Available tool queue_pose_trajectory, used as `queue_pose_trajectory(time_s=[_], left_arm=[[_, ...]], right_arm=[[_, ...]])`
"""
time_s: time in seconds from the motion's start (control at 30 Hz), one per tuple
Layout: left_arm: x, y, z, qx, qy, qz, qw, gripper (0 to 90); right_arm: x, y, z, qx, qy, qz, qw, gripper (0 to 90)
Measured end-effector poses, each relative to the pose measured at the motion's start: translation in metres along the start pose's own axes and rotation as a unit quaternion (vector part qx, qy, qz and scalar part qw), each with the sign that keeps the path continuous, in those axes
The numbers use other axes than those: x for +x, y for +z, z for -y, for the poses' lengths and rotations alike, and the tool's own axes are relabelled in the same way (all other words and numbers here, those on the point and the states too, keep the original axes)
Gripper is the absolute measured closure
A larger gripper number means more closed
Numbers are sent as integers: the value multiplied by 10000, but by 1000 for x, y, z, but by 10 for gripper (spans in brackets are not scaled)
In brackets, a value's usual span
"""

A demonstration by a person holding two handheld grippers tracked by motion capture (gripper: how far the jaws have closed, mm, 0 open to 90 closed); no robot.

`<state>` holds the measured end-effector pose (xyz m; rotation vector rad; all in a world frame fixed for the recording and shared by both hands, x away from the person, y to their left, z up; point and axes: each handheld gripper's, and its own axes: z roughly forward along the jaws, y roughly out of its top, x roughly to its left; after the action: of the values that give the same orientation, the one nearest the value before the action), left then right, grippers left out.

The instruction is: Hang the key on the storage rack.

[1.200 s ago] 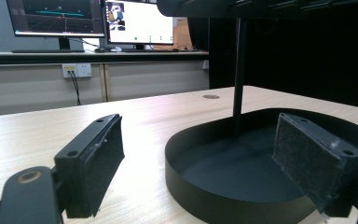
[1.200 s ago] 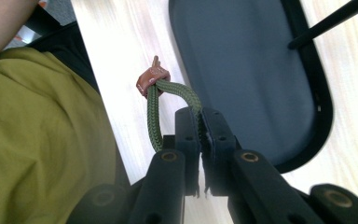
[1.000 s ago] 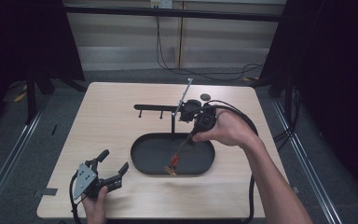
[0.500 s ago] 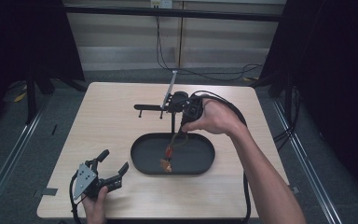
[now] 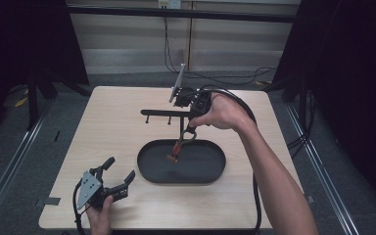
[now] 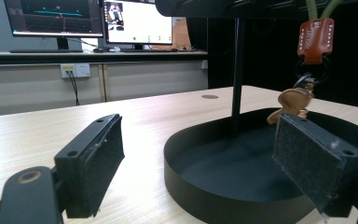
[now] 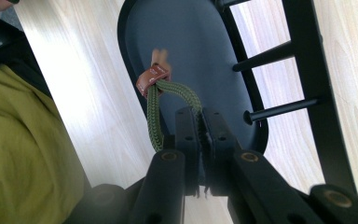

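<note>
The light wooden table (image 5: 103, 132) carries a black oval tray (image 5: 210, 174) and a black peg rack (image 5: 164, 113).

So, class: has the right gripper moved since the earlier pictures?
Yes. The right gripper, holding the keychain, has shifted left toward the rack post, above the tray.

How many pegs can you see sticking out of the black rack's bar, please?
3 in the high view: one near the bar's left end, one further right, and one beside the right hand-held gripper. That gripper and hand may hide more.
</note>
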<state>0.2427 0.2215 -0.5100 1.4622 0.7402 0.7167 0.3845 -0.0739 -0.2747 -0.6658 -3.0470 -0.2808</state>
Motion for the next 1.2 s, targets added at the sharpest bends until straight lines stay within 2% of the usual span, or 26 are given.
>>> queue_pose_trajectory(time_s=[0.2,0.27,0.3,0.57,0.73,0.9,1.03,1.2], left_arm=[[0,0,0,-31,-24,4,10000,158],[0,0,0,-32,-24,5,10000,158],[0,0,0,-29,-2,-1,10000,158],[0,1,0,-57,-35,-4,10000,158],[0,0,0,-36,-6,13,10000,158],[0,0,0,-34,0,23,10000,158],[0,0,0,-46,-5,32,10000,158],[0,0,0,-35,3,62,10000,158]], right_arm=[[-7,-5,-3,-50,14,24,10000,859],[-11,-7,-3,-30,96,39,9999,859],[-15,-7,-4,-48,220,64,9997,859],[-21,-8,-6,-120,267,125,9995,858],[-25,-5,-4,-44,295,243,9993,858],[-28,-3,-2,-20,317,232,9992,856],[-32,0,-2,-47,341,358,9988,855],[-36,1,-1,-128,365,316,9988,854]])
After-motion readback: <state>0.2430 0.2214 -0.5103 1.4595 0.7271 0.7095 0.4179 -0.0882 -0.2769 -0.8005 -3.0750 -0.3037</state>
